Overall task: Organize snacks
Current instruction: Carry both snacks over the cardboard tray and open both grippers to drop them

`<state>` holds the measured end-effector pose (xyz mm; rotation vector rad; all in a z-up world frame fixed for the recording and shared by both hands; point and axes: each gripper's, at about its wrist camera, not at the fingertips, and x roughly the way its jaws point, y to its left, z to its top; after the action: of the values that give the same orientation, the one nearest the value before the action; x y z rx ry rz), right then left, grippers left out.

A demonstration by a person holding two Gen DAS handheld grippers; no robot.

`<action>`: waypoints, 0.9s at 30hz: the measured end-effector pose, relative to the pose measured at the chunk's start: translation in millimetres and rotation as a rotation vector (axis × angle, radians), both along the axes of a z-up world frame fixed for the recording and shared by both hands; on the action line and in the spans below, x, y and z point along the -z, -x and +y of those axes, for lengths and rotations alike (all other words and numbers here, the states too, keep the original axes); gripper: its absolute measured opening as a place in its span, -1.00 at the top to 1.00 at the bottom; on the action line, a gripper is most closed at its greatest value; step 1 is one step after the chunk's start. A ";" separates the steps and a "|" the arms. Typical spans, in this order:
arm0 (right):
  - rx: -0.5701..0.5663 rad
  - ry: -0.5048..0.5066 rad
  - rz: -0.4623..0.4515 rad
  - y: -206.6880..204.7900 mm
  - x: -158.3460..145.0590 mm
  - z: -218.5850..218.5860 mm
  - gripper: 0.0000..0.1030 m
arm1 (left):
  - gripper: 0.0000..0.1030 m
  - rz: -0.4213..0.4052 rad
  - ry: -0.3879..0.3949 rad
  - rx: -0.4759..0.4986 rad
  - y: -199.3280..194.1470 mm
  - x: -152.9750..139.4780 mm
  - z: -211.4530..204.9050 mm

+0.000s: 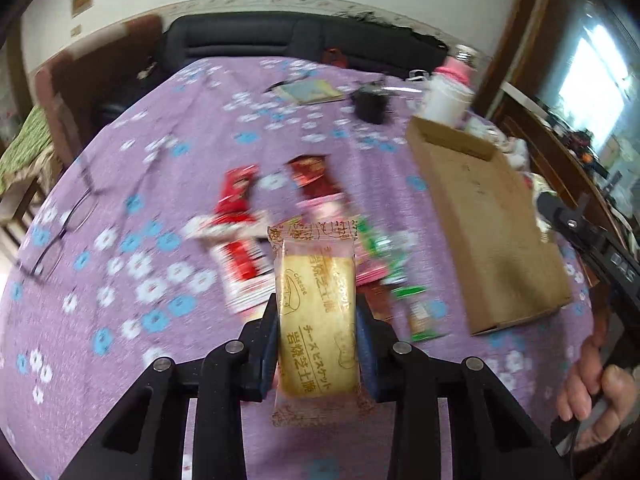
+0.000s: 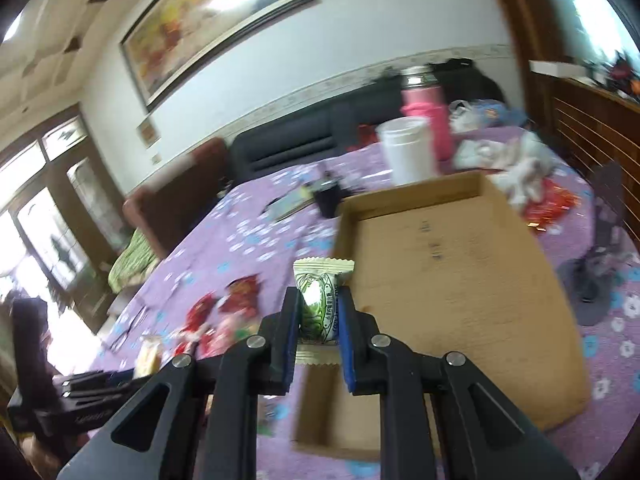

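My left gripper [image 1: 316, 312] is shut on a yellow cheese biscuit packet [image 1: 316, 320] and holds it above the purple flowered tablecloth [image 1: 120, 200]. Red, pink and green snack packets [image 1: 240, 240] lie on the cloth just beyond it. The shallow cardboard box [image 1: 492, 220] lies to the right of them. My right gripper [image 2: 320, 300] is shut on a small green and white wrapped snack [image 2: 320, 304] at the left rim of the cardboard box [image 2: 460, 280], whose inside looks bare. The left gripper with its yellow packet [image 2: 148, 356] shows low at the left in the right wrist view.
A white tub [image 2: 408, 152] and a pink flask [image 2: 428, 116] stand behind the box. White bags and red wrappers [image 2: 528, 184] lie at the far right. A dark small object [image 1: 370, 106] and a booklet [image 1: 312, 90] lie far back. Glasses [image 1: 64, 232] lie left. A sofa [image 1: 280, 36] stands behind.
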<state>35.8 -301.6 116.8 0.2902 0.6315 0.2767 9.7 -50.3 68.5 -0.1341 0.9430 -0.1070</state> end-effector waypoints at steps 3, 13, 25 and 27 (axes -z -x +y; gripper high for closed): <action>0.077 -0.017 0.025 -4.9 0.8 -28.5 0.66 | 0.31 -0.019 0.013 0.070 -11.2 -14.0 -31.6; 0.202 -0.107 0.204 -31.9 37.5 -87.3 0.66 | 0.32 -0.036 0.016 0.292 -64.9 -23.9 -155.0; 0.194 -0.064 0.296 -50.2 60.6 -81.0 0.64 | 0.32 0.070 -0.023 0.319 -95.9 37.5 -208.1; 0.195 -0.056 0.305 -51.4 62.5 -79.1 0.64 | 0.32 0.063 -0.029 0.316 -96.6 37.9 -207.7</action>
<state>87.3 -380.7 54.3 0.4493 0.8905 0.0622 106.3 -258.0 30.6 0.0402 1.0232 -0.3826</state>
